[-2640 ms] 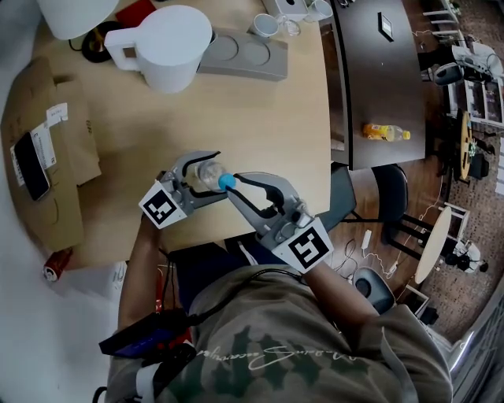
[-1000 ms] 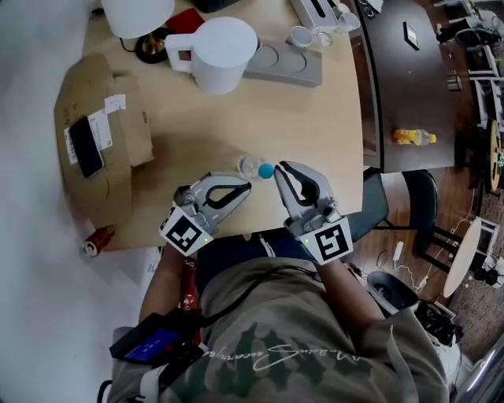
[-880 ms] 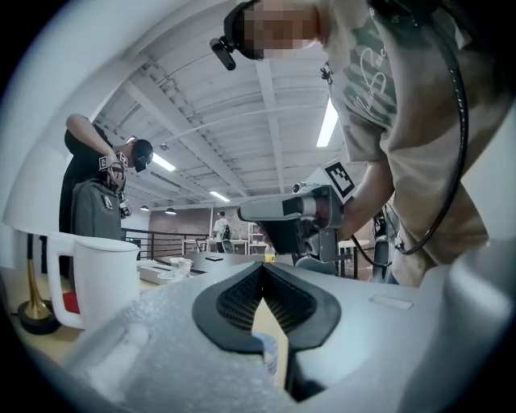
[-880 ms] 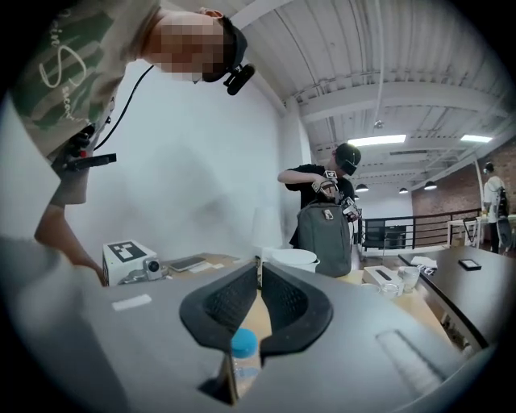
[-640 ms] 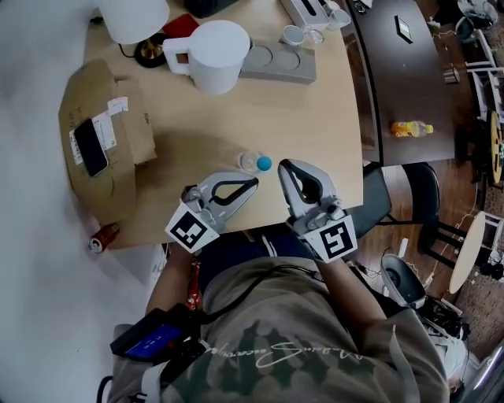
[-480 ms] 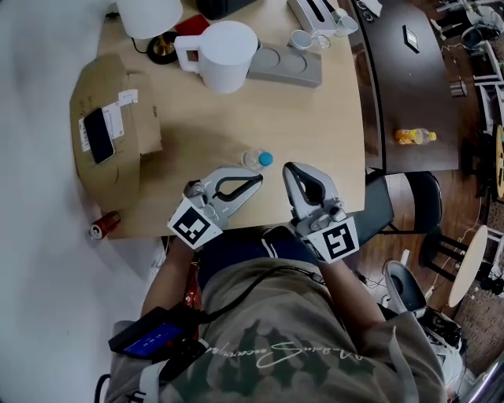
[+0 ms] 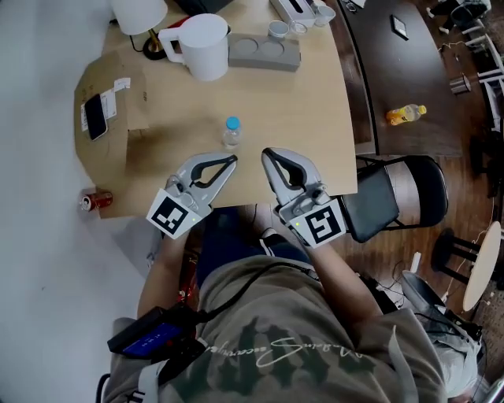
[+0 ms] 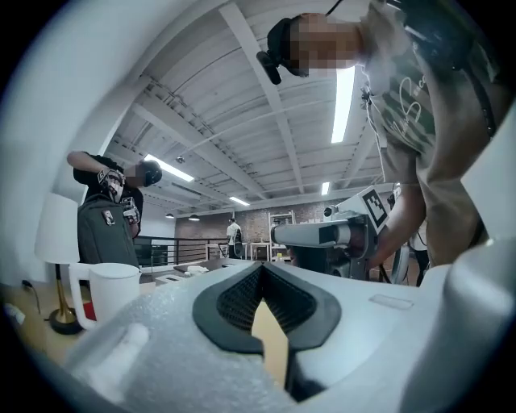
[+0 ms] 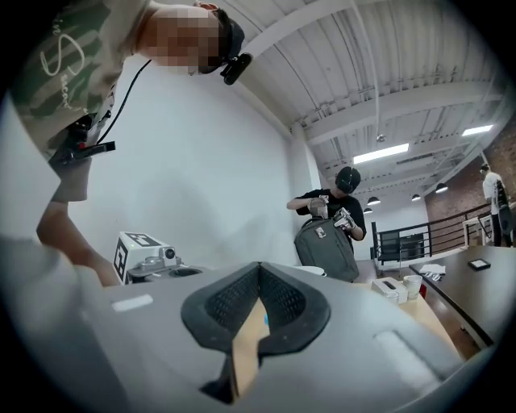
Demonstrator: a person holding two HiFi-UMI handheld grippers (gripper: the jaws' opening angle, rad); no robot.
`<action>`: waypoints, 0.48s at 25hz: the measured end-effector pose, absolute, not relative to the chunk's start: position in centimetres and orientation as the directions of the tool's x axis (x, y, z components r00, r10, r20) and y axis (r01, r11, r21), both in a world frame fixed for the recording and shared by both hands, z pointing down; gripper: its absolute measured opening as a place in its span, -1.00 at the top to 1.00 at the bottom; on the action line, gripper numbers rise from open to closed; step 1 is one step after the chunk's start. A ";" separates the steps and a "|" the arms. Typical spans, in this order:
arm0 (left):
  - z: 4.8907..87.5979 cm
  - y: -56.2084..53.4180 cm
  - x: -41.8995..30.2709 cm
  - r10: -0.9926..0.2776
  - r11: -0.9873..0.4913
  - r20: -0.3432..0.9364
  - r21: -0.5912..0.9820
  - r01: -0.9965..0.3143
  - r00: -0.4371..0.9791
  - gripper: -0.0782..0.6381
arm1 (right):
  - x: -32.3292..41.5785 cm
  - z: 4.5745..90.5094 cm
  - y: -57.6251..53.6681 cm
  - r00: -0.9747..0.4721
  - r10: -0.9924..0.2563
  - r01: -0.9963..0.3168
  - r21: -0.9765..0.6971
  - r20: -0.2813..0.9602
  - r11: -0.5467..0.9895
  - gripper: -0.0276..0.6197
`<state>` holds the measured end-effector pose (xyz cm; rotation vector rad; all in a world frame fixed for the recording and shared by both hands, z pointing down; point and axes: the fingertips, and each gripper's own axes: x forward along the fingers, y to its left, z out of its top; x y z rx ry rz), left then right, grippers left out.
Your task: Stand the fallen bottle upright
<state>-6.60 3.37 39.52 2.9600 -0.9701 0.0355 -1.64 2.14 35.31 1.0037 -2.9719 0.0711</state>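
A small clear bottle (image 7: 231, 135) with a blue cap (image 7: 231, 123) stands upright on the light wooden table (image 7: 299, 110), touched by neither gripper. My left gripper (image 7: 234, 160) is just in front of it near the table's front edge, shut with nothing in it. My right gripper (image 7: 265, 153) sits beside it to the right, also shut and empty. In the left gripper view the jaws (image 8: 262, 268) meet at the tips, and the right gripper's body (image 8: 322, 234) shows beyond. The right gripper view shows its jaws (image 9: 260, 268) closed too, with the left gripper's marker cube (image 9: 133, 250) at left.
A cardboard box (image 7: 118, 94) with a phone (image 7: 93, 120) lies at the table's left. At the back are a white pitcher (image 7: 203, 35), a lamp (image 7: 142, 12) and a grey tray (image 7: 264, 51). A red can (image 7: 96, 201) lies on the floor. A chair (image 7: 394, 197) is at right.
Both grippers have drawn back from the bottle toward the person and risen a little. The bottle stays standing where it was, now farther from the fingertips.
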 end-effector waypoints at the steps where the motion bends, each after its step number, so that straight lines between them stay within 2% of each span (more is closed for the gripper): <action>1: 39.3 4.3 -5.8 -0.595 -0.804 0.046 -0.024 -0.595 0.802 0.77 | -0.9 35.2 3.1 -0.799 -0.601 -0.601 -0.032 0.014 0.799 0.91; 3: 38.9 6.8 -3.4 -0.606 -0.794 0.082 -0.134 -0.593 0.791 0.77 | 1.3 34.9 5.6 -0.804 -0.595 -0.595 -0.020 0.015 0.803 0.91; 5: 38.2 9.7 -0.8 -0.619 -0.781 0.094 -0.181 -0.598 0.780 0.77 | 3.8 34.5 8.3 -0.805 -0.593 -0.593 -0.035 0.013 0.805 0.91; 12: 38.0 16.9 2.9 -0.651 -0.759 0.068 -0.079 -0.646 0.756 0.77 | 8.8 36.3 14.0 -0.800 -0.599 -0.598 -0.081 0.005 0.798 0.91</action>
